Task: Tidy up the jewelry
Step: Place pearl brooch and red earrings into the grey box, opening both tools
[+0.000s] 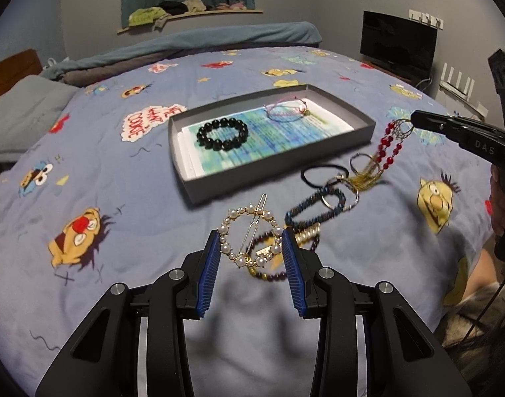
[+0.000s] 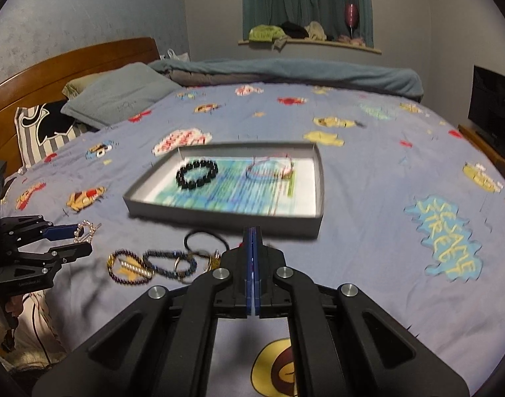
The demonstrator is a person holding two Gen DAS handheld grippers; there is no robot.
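The left gripper (image 1: 250,248) stands partly open, its blue pads pressed on either side of a pearl ring hair clip (image 1: 249,235), held above the bed (image 1: 86,165). The right gripper (image 1: 414,119) is fully closed, pinching the gold end of a red bead chain (image 1: 389,145) that dangles with a gold tassel over the loose pile of bracelets (image 1: 318,205). The grey tray (image 1: 186,185) lies beyond, holding a black bead bracelet (image 1: 222,133) and a thin cord bracelet (image 1: 285,110).

The right gripper (image 2: 253,231), jaws pressed together, sits just in front of the grey tray (image 2: 319,178) holding a black bracelet (image 2: 196,174).
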